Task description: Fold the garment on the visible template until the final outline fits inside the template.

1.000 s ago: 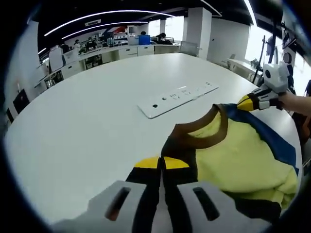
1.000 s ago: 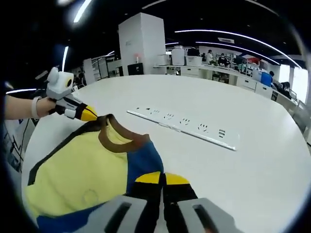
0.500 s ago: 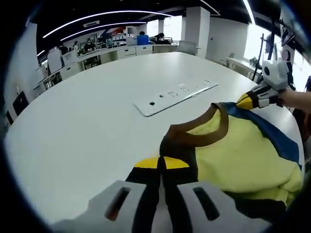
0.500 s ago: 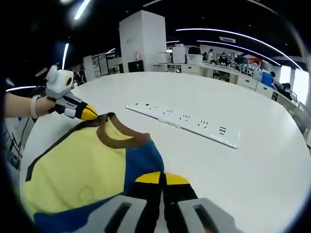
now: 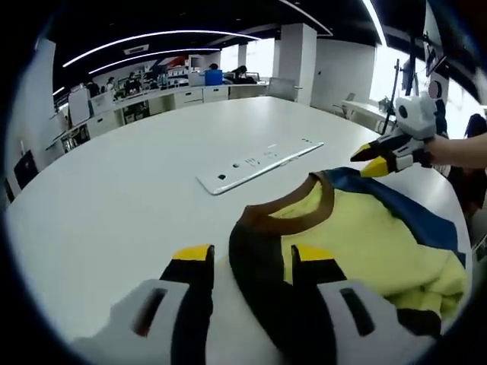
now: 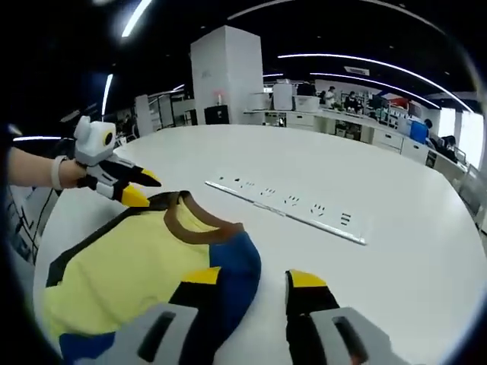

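Presently, in the left gripper view, the left gripper [image 5: 253, 262] rises at lower centre with its yellow-tipped black jaws spread apart, the dark shoulder edge of the yellow sweatshirt with brown collar and blue sleeve [image 5: 365, 243] lying loose between them. In the right gripper view, the right gripper [image 6: 255, 280] stands at lower centre, jaws likewise parted, the garment's blue shoulder beside its left jaw and bare tabletop between. The sweatshirt lies flat on the round white table [image 5: 114, 198], occupying the lower right of the left gripper view and the lower left of the right gripper view. Beyond the collar lies a long white power strip [image 6: 285, 211] on the table. Desks and a white pillar occupy the background.
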Demonstrator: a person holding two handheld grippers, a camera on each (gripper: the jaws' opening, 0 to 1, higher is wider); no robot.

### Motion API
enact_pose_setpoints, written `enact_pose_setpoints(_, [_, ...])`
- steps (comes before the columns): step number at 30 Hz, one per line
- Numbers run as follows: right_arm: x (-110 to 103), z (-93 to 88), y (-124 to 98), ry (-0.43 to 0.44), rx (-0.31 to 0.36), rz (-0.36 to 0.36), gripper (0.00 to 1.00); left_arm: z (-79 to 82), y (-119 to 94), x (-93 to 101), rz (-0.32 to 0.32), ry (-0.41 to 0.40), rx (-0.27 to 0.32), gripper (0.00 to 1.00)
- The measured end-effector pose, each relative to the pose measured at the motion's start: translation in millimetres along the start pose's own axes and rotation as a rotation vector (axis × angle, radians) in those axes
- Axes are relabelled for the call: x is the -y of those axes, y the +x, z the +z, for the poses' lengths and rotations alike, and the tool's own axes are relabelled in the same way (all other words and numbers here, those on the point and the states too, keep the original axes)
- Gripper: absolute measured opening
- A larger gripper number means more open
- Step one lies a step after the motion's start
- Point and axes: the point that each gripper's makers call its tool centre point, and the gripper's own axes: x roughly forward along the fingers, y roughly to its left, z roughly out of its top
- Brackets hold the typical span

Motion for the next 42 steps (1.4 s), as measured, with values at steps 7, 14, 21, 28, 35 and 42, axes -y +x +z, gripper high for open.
enact_pose_setpoints(7, [-9,5.0,-15,0.019,0.028,0.021,0.64,7.3,-20,11.5,-0.031,0.018,0.021,0.63])
enact_pose_setpoints(14, [-21,2.4,-34,0.034,0.026,0.034,0.75,12.8,-46,23.4,-0.041,-0.012,0.055,0.74])
enact_pose_setpoints(21, [-33,3.1,-57,0.029,0.04,0.047,0.75,18.8,-79,42.7,-0.075,-0.021,0.101,0.73])
enact_pose_setpoints(28, [-45,3.4,-83,0.029,0.059,0.05,0.73,28.1,-114,66.1,-0.113,-0.063,0.16,0.73])
enact_pose_setpoints(35, [-53,0.9,-104,0.051,0.075,0.032,0.72,23.5,-140,81.1,-0.11,-0.056,0.174,0.71])
enact_pose_setpoints(42, [-59,-4.7,-125,0.061,0.075,0.029,0.71,23.6,-168,92.0,-0.109,-0.081,0.219,0.7])
